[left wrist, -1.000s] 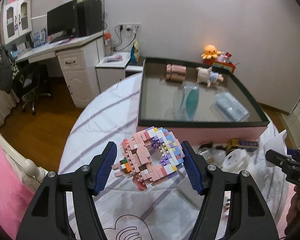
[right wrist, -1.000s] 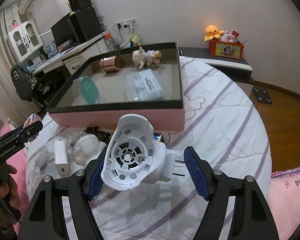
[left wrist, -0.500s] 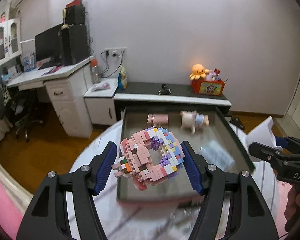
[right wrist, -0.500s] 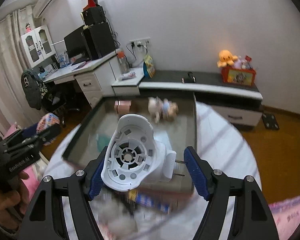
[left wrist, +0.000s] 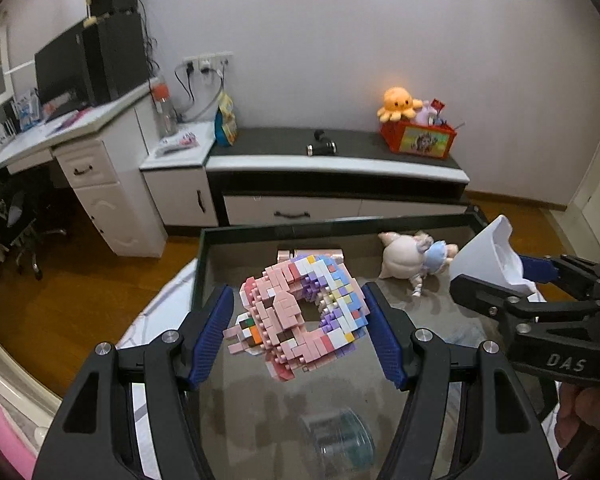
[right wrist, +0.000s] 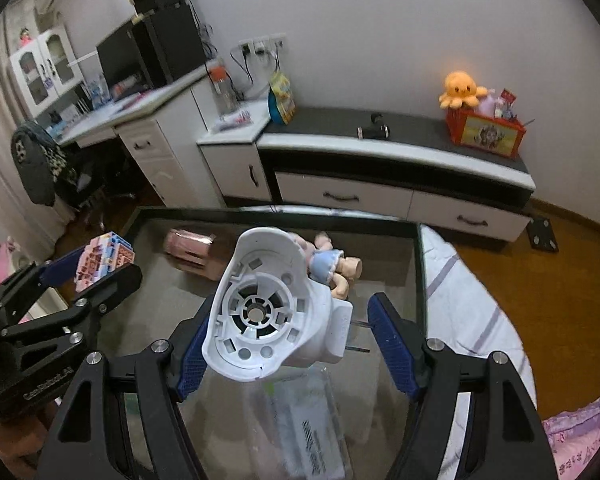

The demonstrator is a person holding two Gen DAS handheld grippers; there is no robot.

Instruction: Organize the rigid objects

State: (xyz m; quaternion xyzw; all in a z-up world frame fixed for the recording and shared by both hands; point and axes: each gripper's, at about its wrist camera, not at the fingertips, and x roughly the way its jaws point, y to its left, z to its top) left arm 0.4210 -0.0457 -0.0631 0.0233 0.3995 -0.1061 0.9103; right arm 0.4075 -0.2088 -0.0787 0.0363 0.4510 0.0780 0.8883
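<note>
I am holding both grippers angled downward over the tray (left wrist: 204, 264), which is lying on the bed (right wrist: 468, 312). My left gripper (left wrist: 302, 326) is clamped on a pink and pastel brick model (left wrist: 300, 316), carrying it in the air above the tray's left half. My right gripper (right wrist: 290, 334) is gripping a white plastic plug-in device (right wrist: 268, 312), its prongs pointing at the right pad, above the tray's middle. Inside the tray, a small doll (left wrist: 414, 258) is lying near the far edge, a pink roll (right wrist: 190, 248) is sitting toward the far left corner, a clear round lid (left wrist: 338, 438) is resting near the near edge, and a clear packet (right wrist: 306, 426) is lying below my right gripper.
</note>
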